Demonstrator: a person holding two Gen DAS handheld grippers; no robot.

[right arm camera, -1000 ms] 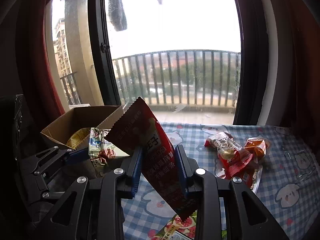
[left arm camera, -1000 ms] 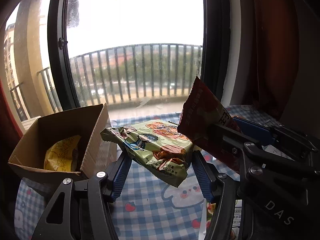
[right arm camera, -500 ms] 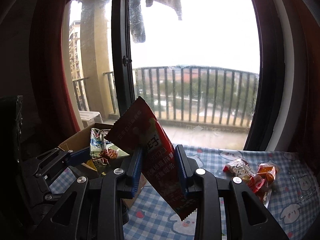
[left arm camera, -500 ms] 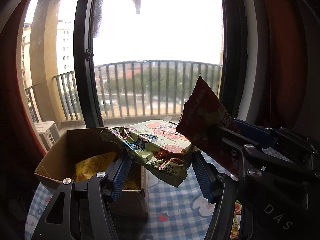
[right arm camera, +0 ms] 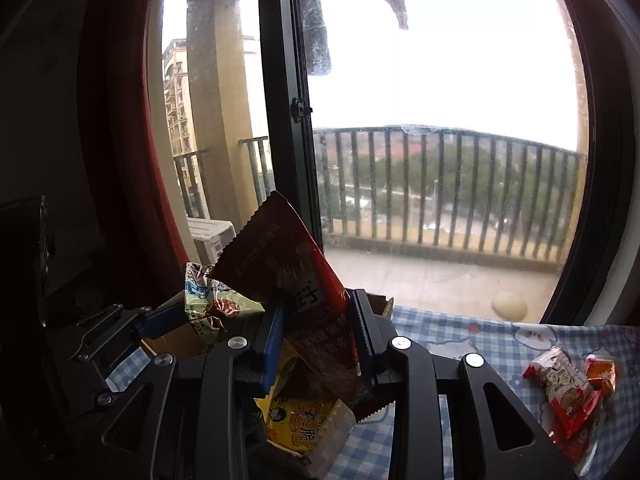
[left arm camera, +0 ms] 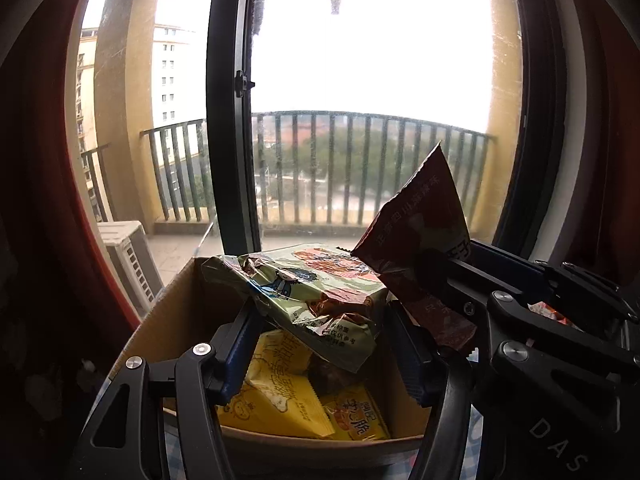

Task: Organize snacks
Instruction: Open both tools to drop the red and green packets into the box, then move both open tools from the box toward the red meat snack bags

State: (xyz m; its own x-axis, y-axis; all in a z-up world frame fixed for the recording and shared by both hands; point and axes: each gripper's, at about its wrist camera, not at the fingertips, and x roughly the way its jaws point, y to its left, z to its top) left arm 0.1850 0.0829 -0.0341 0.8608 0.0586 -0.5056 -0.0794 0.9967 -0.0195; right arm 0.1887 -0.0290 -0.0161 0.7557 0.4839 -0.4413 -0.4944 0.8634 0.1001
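**Two packets poised over the box**

Left wrist view: the left gripper [left arm camera: 324, 344] pinches the green packet [left arm camera: 316, 296] across its width, blue fingers [left arm camera: 236, 344] pressed against either side, and the packet hangs directly above the open cardboard box [left arm camera: 176, 312]. Its long axis runs away from the camera, tilted slightly downward at the near end. Glossy, crinkled film with cartoon print, soft-looking. Below it, yellow packets [left arm camera: 276, 396] already lie in the box. The drop is straight down, so the left hand looks best placed to release first. Just to its right, the red packet [left arm camera: 420, 220] pokes up, corner skyward

Right wrist view: the right gripper [right arm camera: 320, 344] clamps the red packet [right arm camera: 288, 276] near its lower half, standing steeply upright with a zigzag edge on top. It sits over the box's near-right corner, the yellow packets [right arm camera: 300, 424] beneath. My read is it needs to shift left a touch. On the checked tablecloth [right arm camera: 460, 344], more red-wrapped snacks [right arm camera: 560, 384] wait well apart
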